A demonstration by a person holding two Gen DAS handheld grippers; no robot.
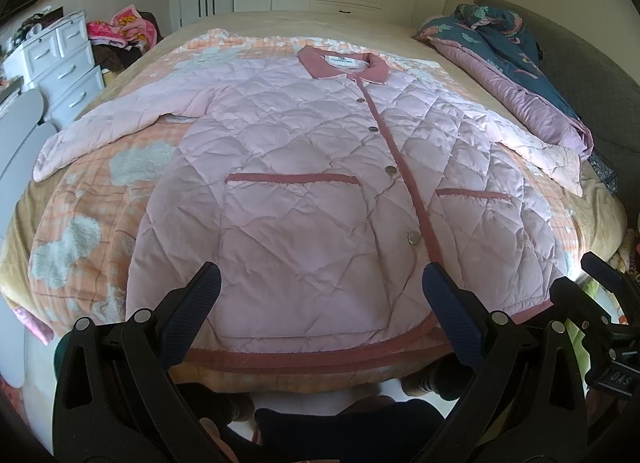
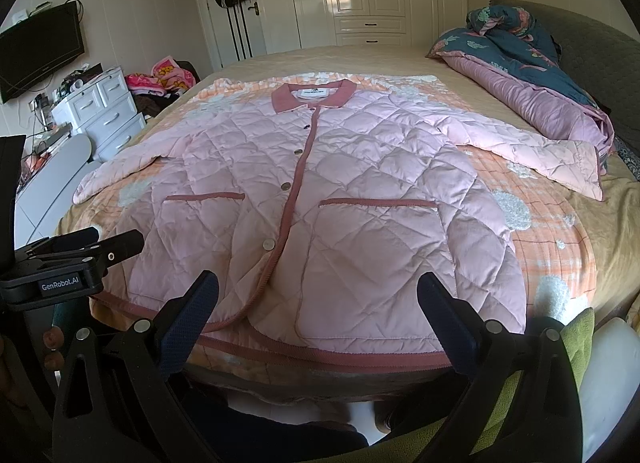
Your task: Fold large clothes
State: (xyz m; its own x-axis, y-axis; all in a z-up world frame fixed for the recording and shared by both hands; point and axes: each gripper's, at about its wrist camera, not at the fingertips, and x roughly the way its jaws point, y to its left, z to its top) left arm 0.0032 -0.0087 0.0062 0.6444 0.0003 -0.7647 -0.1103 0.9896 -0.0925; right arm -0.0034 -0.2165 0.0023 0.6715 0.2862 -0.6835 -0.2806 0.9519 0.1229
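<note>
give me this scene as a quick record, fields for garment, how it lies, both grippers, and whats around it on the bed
garment: pink quilted jacket, darker pink collar and trim, snap buttons done up
lay: flat, front up, collar far, hem at near bed edge, both sleeves spread out to the sides
under it: orange checked blanket on the bed
left hand-held gripper: open, above the hem, holding nothing
right hand-held gripper: open, above the hem, holding nothing
nearby: bundled teal and purple quilt by the far right sleeve
fold progress: none visible
</note>
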